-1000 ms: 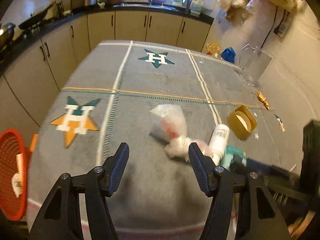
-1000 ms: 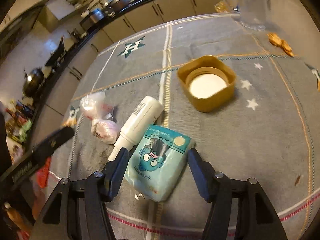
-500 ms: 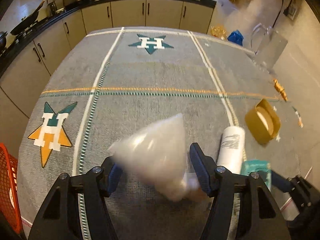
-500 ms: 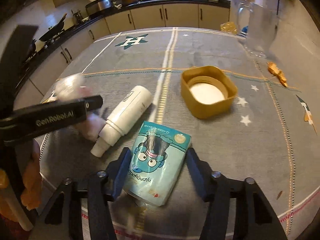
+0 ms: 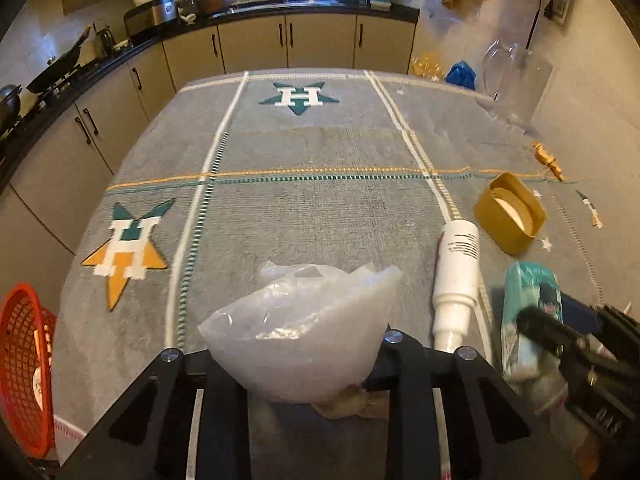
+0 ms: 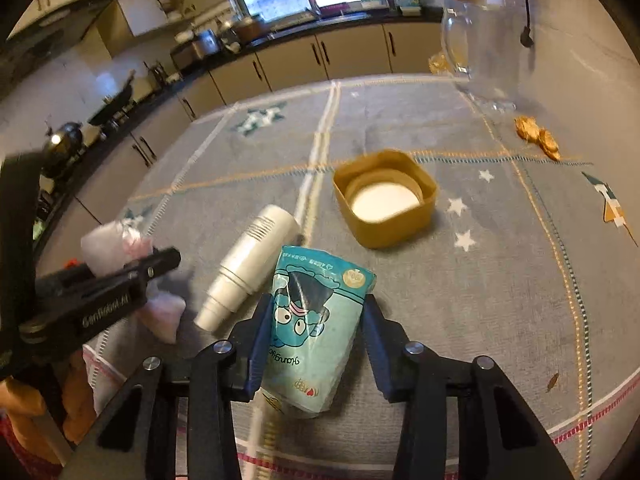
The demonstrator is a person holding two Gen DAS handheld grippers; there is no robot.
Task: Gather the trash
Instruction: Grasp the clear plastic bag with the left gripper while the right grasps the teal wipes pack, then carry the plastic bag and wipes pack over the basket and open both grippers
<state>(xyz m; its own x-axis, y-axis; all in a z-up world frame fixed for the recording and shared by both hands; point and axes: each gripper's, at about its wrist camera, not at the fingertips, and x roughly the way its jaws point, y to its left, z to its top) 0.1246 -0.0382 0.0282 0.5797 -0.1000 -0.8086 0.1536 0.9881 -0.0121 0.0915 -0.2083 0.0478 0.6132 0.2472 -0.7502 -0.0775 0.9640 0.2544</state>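
Observation:
My left gripper (image 5: 296,364) is shut on a crumpled clear plastic bag (image 5: 308,328), which bulges up over its fingertips and hides them. In the right wrist view the same bag (image 6: 108,248) shows at the far left, pinched by a black finger (image 6: 132,276). My right gripper (image 6: 316,312) straddles a teal cartoon snack pouch (image 6: 316,320) lying flat on the cloth. Its jaws are closing and the pouch looks unsqueezed. A white plastic bottle (image 6: 248,264) lies on its side just left of the pouch.
A yellow square lid (image 6: 384,200) sits beyond the pouch. Gold wrappers (image 6: 536,138) and a clear glass jug (image 6: 484,40) stand at the far right. A red mesh basket (image 5: 24,372) hangs off the table's left edge. The grey star-patterned cloth (image 5: 320,200) covers the table.
My left gripper moved onto the plastic bag and shut on it. My right gripper's jaws have narrowed around the teal pouch.

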